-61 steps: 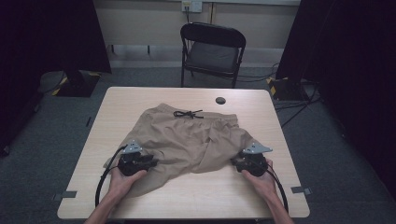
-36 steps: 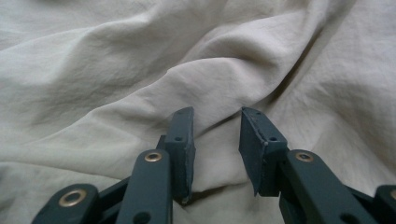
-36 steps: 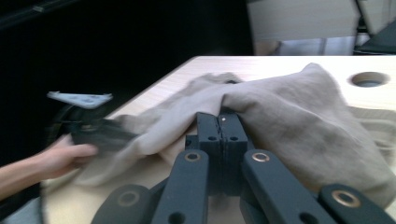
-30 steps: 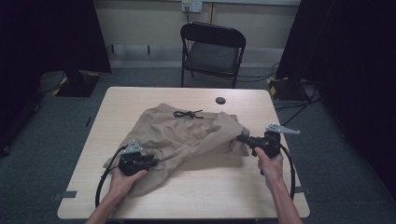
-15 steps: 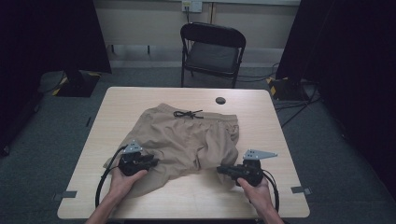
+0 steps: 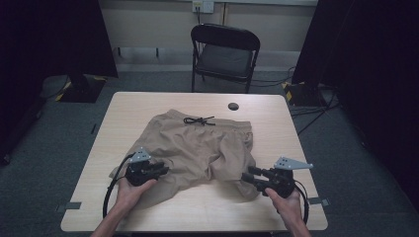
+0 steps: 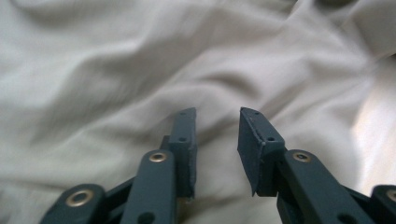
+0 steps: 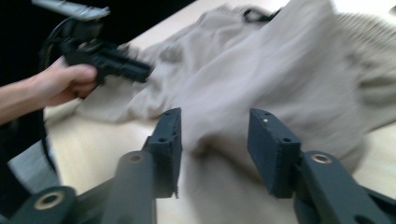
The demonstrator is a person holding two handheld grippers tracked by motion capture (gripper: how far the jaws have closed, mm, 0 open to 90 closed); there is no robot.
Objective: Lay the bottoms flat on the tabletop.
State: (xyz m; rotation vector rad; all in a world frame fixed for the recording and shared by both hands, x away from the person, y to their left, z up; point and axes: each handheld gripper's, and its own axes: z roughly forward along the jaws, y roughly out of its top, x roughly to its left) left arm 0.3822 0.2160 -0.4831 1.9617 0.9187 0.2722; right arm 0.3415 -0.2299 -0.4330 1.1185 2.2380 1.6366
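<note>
Centrally in the high view, a pair of tan shorts (image 6: 200, 148) lies rumpled on the light wooden table (image 6: 148, 101), its waistband with the black drawstring (image 6: 199, 120) toward the upper edge. At lower left, the left gripper (image 6: 160, 170) rests on one leg of the shorts, its jaws spread over the cloth with nothing between them. At lower right, the right gripper (image 6: 247, 177) points at the other leg's hem, jaws spread, cloth lying between them unpinched. A small dark disc (image 6: 233, 106) sits near the table's upper edge; a black folding chair (image 6: 225, 52) stands beyond.
</note>
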